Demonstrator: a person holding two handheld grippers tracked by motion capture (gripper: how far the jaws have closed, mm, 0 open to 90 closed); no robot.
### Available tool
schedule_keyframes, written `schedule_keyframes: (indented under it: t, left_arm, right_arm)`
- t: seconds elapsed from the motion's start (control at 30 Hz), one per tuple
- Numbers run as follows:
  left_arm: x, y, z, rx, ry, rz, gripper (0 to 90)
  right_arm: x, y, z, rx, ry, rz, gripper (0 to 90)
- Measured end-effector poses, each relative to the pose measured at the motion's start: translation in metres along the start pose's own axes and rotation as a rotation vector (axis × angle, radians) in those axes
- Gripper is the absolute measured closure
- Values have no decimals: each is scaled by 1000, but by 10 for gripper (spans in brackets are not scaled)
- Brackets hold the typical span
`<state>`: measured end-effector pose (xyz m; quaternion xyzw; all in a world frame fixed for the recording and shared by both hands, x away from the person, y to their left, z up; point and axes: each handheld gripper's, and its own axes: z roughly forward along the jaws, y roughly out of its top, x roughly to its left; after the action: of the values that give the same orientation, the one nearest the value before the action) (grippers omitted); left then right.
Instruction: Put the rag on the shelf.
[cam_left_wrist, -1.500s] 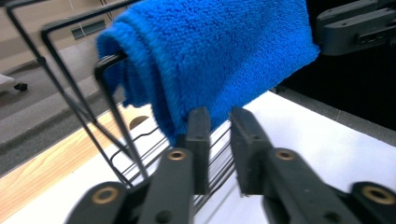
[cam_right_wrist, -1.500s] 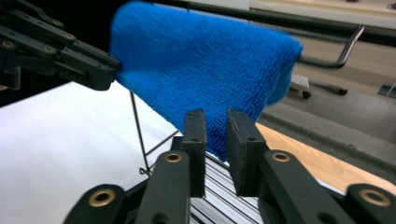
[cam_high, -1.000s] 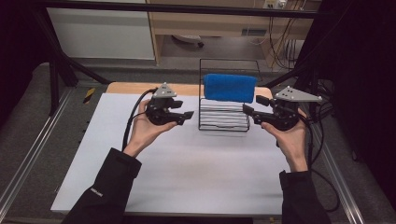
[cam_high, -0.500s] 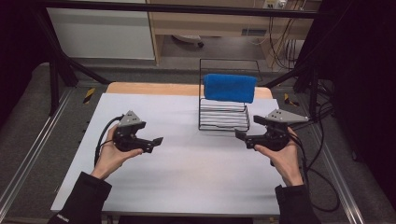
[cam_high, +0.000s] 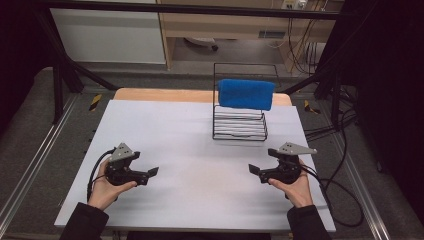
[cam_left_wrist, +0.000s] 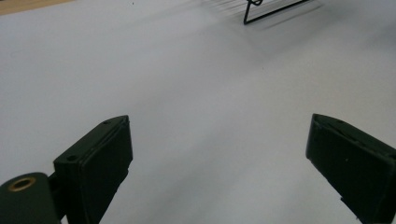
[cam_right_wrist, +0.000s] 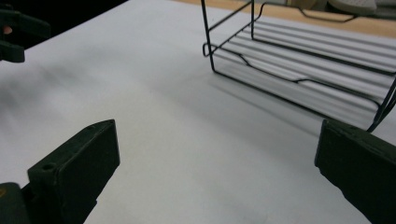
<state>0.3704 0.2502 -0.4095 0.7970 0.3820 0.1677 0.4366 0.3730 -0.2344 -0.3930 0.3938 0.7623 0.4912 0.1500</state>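
Observation:
A black wire rack (cam_high: 239, 120) stands at the back right of the white table (cam_high: 190, 125), with a blue cloth (cam_high: 246, 94) draped over its top rail. My left gripper (cam_high: 150, 175) hovers low over the near left of the table, and my right gripper (cam_high: 255, 173) over the near right; they point at each other. Both have just been opening and stand open with nothing between them. In the left gripper view the left gripper (cam_left_wrist: 219, 121) frames bare table, with the rack's foot (cam_left_wrist: 275, 11) far off. The right gripper (cam_right_wrist: 218, 126) has the rack (cam_right_wrist: 299, 60) ahead.
Cables (cam_high: 340, 190) trail off the table's right side onto the floor. Metal rails (cam_high: 30, 165) run along both sides, and black frame posts (cam_high: 57, 85) stand behind the table. The left gripper (cam_right_wrist: 14, 32) shows at the upper left of the right gripper view.
Both hands have sunk and drawn back from the rack toward the near edge, the left one also moving left. Both pairs of jaws now stand wider apart.

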Motion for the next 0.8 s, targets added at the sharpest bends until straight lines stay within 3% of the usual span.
schedule_keyframes:
  t: [0.4, 0.6, 0.8]
  left_arm:
    - [4, -31, -8, 2, 0, -1, 79]
    - [4, -40, -8, 11, -9, -6, 83]
    - [4, -44, -7, 15, -11, -9, 83]
  right_arm:
    - [-9, -44, -2, 86, 16, 10, 6]
    - [-13, -56, -3, 103, 24, 33, 7]
    - [-15, -60, -6, 108, 13, 26, 7]
